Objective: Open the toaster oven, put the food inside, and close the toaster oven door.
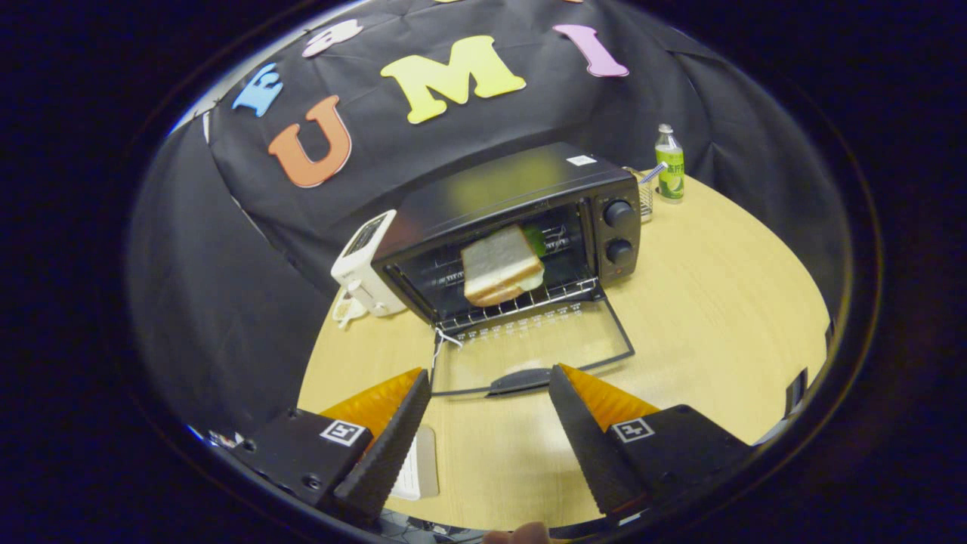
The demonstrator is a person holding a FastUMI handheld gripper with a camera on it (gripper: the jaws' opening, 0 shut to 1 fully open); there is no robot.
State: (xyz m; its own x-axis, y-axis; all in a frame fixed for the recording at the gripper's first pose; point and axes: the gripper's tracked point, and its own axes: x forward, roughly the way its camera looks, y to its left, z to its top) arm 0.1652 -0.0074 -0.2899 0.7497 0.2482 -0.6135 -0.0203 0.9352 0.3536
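- Toaster oven, frame centre: door lowered flat; sandwich rests on its wire rack.
- Gripper, lower frame: fingers spread, grasping nothing, near the door handle.

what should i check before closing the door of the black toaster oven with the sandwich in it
1. Food inside: ok. The sliced-bread sandwich lies on the wire rack in the black toaster oven.
2. Food clear of the door's swing: cannot tell. Its front edge sits near the rack's front.
3. Door state: ok for closing. The glass door is folded flat down on the round wooden table.
4. Gripper free: ok. The gripper is open and holds nothing.
5. Handle within reach: ok. The door's dark handle lies between the fingertips.
6. Neighbours: ok. The white toaster and green-labelled bottle stand beside and behind the oven, away from the door.
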